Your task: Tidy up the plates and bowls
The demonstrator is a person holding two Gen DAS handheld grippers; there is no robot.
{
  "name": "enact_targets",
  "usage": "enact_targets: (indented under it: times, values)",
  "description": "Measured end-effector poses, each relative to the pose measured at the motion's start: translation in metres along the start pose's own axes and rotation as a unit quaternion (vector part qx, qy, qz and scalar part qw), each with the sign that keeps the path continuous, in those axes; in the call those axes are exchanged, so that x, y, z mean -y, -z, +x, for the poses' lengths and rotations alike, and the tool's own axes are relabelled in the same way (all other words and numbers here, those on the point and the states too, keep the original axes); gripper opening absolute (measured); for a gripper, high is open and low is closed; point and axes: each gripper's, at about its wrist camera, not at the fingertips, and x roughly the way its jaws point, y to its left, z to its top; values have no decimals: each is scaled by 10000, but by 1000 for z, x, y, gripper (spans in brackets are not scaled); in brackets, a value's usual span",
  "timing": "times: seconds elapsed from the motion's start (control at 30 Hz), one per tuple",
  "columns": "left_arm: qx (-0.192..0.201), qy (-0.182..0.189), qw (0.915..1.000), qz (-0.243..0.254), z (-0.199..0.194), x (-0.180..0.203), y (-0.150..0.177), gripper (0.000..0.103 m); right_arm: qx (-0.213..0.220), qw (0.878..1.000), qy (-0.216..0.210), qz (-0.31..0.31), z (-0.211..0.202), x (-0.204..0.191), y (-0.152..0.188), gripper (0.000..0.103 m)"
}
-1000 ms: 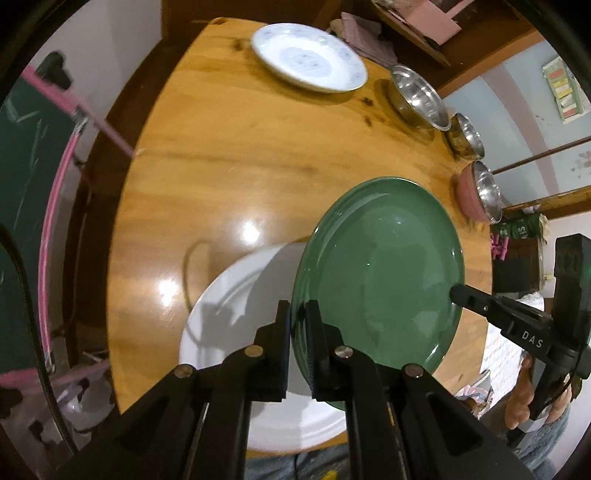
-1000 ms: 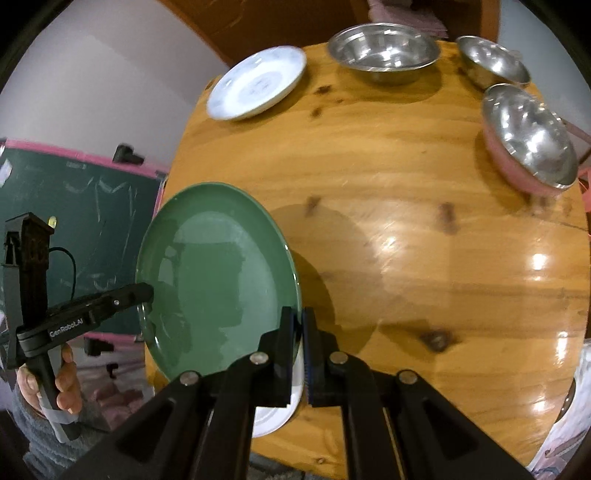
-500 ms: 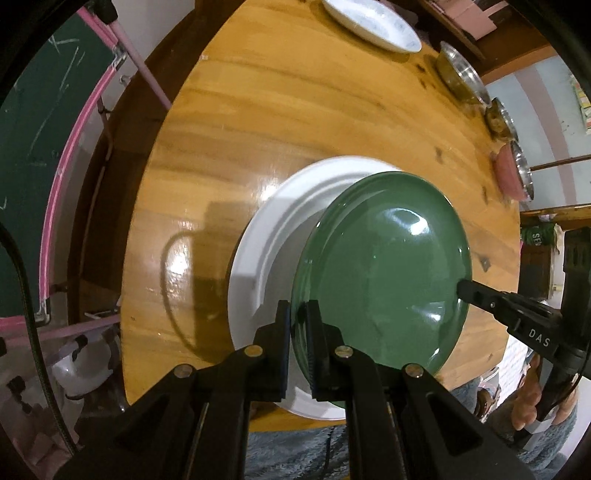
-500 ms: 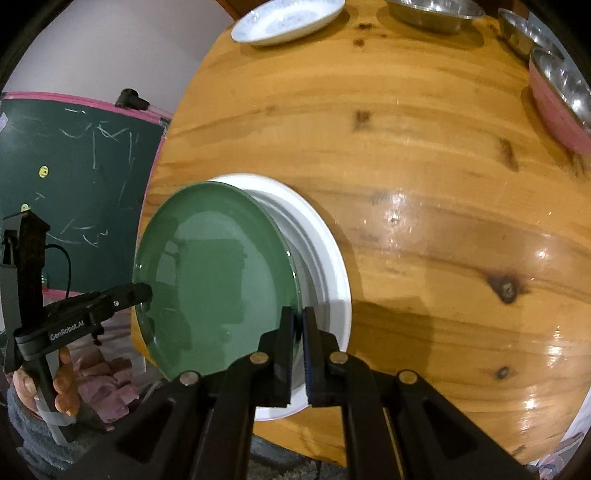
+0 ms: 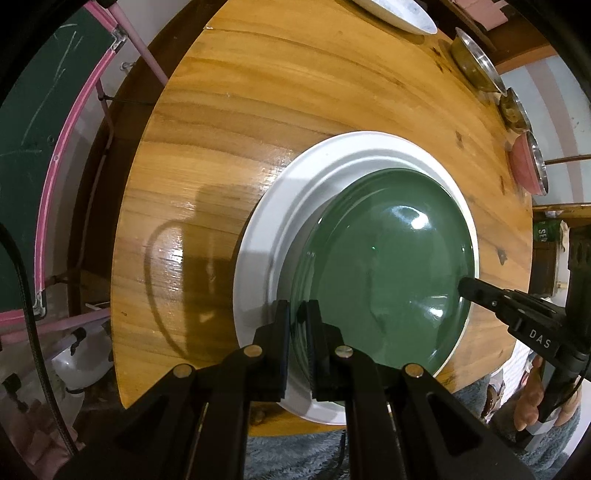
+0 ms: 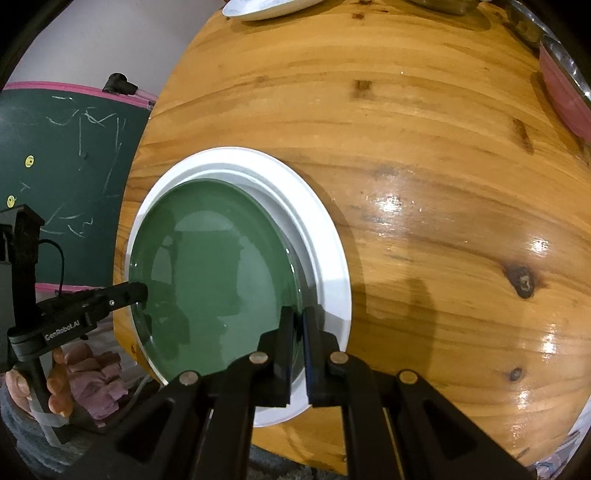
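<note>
A glossy green plate (image 5: 388, 266) (image 6: 214, 266) lies low inside a larger white plate (image 5: 266, 221) (image 6: 321, 236) near the front edge of the round wooden table (image 5: 295, 92). My left gripper (image 5: 297, 306) is shut on the green plate's near-left rim. My right gripper (image 6: 297, 314) is shut on the opposite rim. Each wrist view also shows the other one: the right gripper (image 5: 463, 286) pinches the far rim, and the left gripper (image 6: 142, 290) does the same. I cannot tell whether the green plate rests fully on the white one.
A patterned white plate (image 5: 399, 14) (image 6: 266, 7) sits at the far side. Two steel bowls (image 5: 476, 62) (image 5: 515, 109) and a pink-sided steel bowl (image 5: 526, 166) (image 6: 565, 92) line the far right rim. A green chalkboard with a pink frame (image 5: 37, 110) stands beside the table.
Both grippers came down and toward the table's front with the green plate. It went from hanging tilted above the table to lying inside the white plate.
</note>
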Motion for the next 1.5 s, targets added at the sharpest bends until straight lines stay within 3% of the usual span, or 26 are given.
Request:
enact_targets:
  times: [0.6, 0.73, 1.0, 1.07, 1.3, 1.37, 1.5]
  values:
    - [-48, 58, 10000, 16, 2, -3, -1, 8, 21, 9995, 235, -209, 5, -7, -5, 7]
    - [-81, 192, 9998, -5, 2, -4, 2, 18, 16, 9992, 296, -270, 5, -9, -6, 7]
    - [98, -17, 9997, 229, -5, 9, 5, 24, -44, 9973, 540, -496, 8, -21, -4, 7]
    - [134, -16, 9995, 275, -8, 12, 5, 32, -20, 9964, 631, -571, 8, -26, -4, 8]
    - [291, -107, 9983, 500, -16, 26, 5, 42, 125, 9953, 741, -609, -1, -28, -3, 8]
    - [333, -92, 9981, 509, -20, 27, 4, 52, 167, 9953, 732, -612, -5, -28, -2, 8]
    - [576, -174, 9961, 649, -36, 35, 5, 55, 321, 9948, 700, -664, -19, -31, -3, 8]
